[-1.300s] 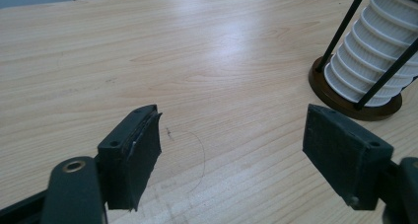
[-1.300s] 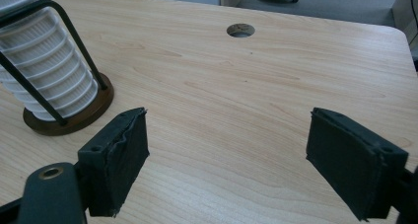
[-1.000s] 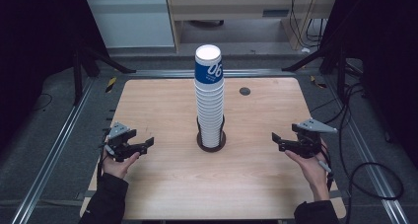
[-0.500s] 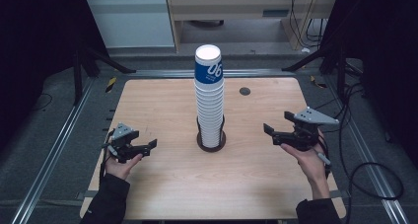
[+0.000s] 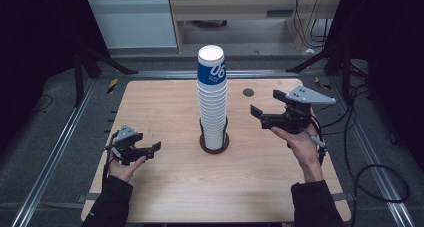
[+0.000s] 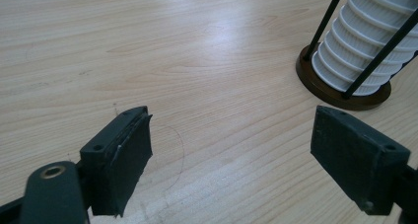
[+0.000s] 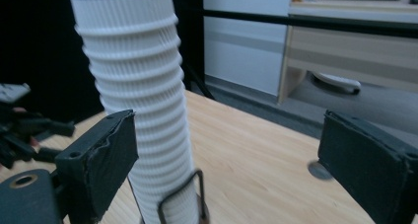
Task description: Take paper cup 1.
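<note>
A tall stack of white ribbed paper cups, topped by a blue-banded cup, stands in a dark wire holder at the table's middle. My left gripper rests low at the left, open and empty, with its jaws wide apart and pointing toward the holder's base. My right gripper is raised at the right of the stack, open, nothing between its jaws. In the right gripper view the cup stack rises just past the left jaw, apart from it.
The wooden table has a small dark cable hole at the back right. Metal rails run along both sides and cables lie on the floor at the right. Cabinets stand behind the table.
My right gripper has risen and moved left and forward, closer to the cup stack. My left gripper has stayed nearly in place.
</note>
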Motion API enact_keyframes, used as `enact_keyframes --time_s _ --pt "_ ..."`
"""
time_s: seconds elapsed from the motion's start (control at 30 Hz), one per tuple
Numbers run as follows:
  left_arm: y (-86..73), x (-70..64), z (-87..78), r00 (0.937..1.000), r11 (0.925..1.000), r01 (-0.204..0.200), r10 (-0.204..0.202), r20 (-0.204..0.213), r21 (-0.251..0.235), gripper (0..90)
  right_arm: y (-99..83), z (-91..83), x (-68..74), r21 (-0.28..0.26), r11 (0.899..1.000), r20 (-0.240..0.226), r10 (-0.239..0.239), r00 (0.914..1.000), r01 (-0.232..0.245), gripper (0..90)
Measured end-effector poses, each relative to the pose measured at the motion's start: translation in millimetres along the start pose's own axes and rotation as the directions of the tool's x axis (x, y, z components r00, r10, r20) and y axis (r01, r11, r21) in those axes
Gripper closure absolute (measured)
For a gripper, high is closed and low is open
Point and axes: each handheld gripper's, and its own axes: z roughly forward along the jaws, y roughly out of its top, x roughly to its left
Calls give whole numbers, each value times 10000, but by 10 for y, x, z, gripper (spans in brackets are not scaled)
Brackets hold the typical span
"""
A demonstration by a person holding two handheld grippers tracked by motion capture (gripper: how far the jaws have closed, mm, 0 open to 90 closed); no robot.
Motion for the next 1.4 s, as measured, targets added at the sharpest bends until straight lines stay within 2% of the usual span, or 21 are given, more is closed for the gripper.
enact_keyframes --time_s 0.07,0.2,0.23,0.33,0.47,0.57,0.9,1.07,1.2,1.4 --pt "-7 -6 11 10000 10000 -20 20 -11 15 152 119 77 70 -233 9997 -328 -43 9995 36 82" --pt "-13 -6 17 10000 10000 16 -16 -1 57 152 229 126 153 -572 9983 -551 -103 9984 72 80" --pt "-13 -5 14 10000 10000 37 -37 22 43 152 299 152 202 -740 9973 -783 -80 9969 22 79" --pt "-12 -5 9 10000 10000 29 -29 29 28 153 367 183 246 -788 9968 -836 -209 9963 143 79" --pt "-11 -10 8 10000 10000 36 -36 83 39 153 477 273 323 -926 9956 -1135 -224 9933 119 79" --pt "-13 -17 22 10000 9999 -43 42 68 147 153 558 414 378 -1005 9949 -1330 -207 9909 72 77" --pt "-17 -41 39 9999 9996 -134 133 71 240 153 665 764 521 -805 9962 -1476 -458 9880 342 73" --pt "-14 -39 41 9999 9996 -150 148 79 252 153 678 895 534 -591 9969 -1309 -589 9896 515 73" --pt "-14 -41 39 9999 9996 -135 133 64 244 153 676 989 527 -479 9980 -1367 -466 9895 404 74" --pt "-16 -57 50 9997 9993 -200 196 111 312 153 651 1121 558 -411 9980 -1291 -534 9902 484 79"
